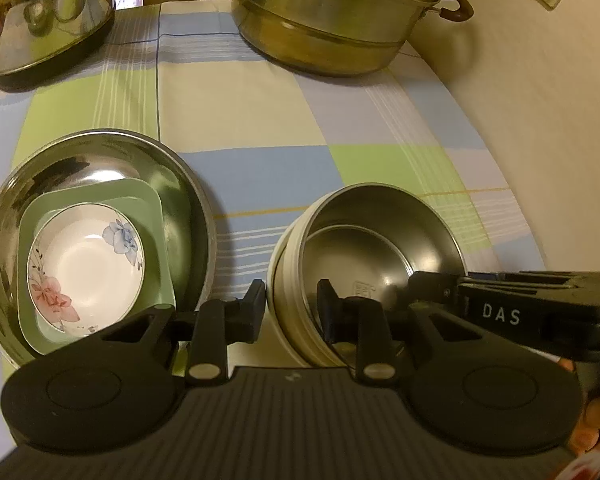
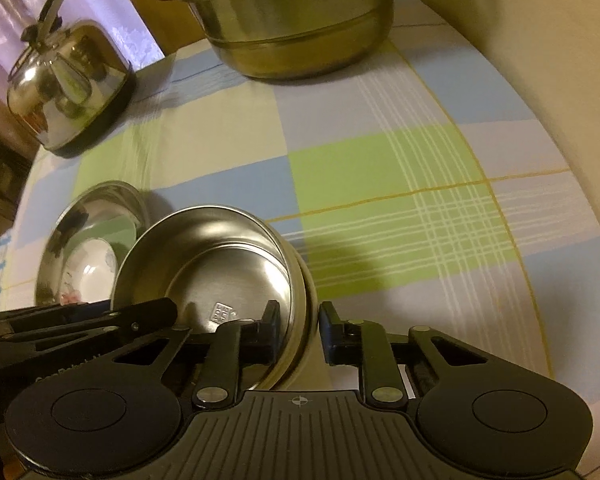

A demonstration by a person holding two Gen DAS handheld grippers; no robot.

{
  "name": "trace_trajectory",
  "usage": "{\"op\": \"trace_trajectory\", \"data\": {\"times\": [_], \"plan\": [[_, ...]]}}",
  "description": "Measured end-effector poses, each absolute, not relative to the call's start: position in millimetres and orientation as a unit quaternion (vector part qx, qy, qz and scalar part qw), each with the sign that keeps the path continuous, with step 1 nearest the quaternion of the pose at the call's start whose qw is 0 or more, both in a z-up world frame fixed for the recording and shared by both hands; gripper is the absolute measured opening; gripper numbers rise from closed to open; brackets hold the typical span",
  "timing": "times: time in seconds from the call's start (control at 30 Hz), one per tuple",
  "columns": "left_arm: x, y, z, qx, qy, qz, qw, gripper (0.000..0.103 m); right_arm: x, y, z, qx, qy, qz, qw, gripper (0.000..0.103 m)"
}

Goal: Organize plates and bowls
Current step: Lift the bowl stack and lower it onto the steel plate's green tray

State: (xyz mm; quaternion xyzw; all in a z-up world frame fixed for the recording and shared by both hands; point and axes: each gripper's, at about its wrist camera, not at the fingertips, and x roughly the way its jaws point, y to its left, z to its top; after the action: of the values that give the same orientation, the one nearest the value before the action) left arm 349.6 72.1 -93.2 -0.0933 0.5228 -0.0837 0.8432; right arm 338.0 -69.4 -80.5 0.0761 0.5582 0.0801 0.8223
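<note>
A checked cloth in blue, green and cream covers the bench (image 2: pixel 380 168). Low in both frames, the steel bowl (image 1: pixel 380 240) sits tilted, its rim straddled on opposite sides by the left gripper (image 1: pixel 290 308) and right gripper (image 2: pixel 299 326); both sets of fingers look parted around the wall, not clamped on it. To the left lies the big steel dish (image 1: pixel 172 168) holding a green plate (image 1: pixel 152 208) and flowered bowl (image 1: pixel 86 264). To nest well, I would close evenly, lift level and lower gently. A kettle (image 2: pixel 66 92) and steamer pot (image 2: pixel 300 32) stand beyond.
</note>
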Motion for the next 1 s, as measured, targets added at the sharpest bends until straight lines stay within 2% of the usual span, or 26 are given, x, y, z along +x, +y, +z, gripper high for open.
{"op": "trace_trajectory", "data": {"times": [0.33, 1.0], "plan": [[352.9, 71.9, -100.7, -0.094, 0.533, -0.088, 0.836, 0.029, 340.9, -70.8, -86.1, 0.086, 0.561, 0.078, 0.819, 0.02], [349.8, 70.9, -99.4, -0.094, 0.529, -0.089, 0.839, 0.028, 336.5, -77.5, -88.2, 0.095, 0.559, 0.094, 0.818, 0.019]]}}
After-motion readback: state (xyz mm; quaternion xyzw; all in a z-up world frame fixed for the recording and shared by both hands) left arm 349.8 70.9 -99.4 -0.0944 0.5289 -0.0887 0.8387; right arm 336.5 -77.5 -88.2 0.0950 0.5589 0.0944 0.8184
